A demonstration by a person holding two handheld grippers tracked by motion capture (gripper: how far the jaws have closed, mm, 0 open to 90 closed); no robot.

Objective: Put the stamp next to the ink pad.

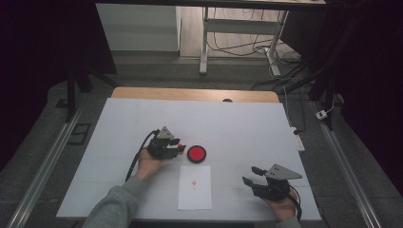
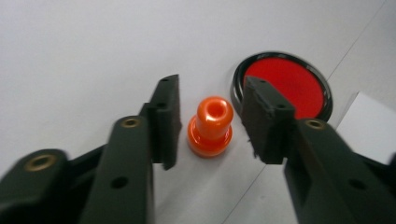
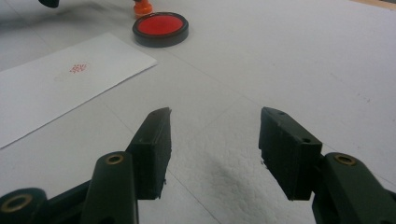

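A: Nearest the person, what's the right gripper (image 1: 253, 176) doing?

B: Its jaws stand parted over the white desk (image 1: 247, 128), with nothing between them.

A: Beyond that?

B: A paper sheet (image 1: 195, 187) bearing a small red mark. Past it, the left gripper (image 2: 211, 122) is open around the orange stamp (image 2: 210, 126), which stands upright untouched, just beside the red ink pad (image 2: 292, 86).

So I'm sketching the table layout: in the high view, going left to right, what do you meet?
Left gripper → red ink pad → right gripper. The sheet of paper lies below the ink pad, so its place in the order is unclear.
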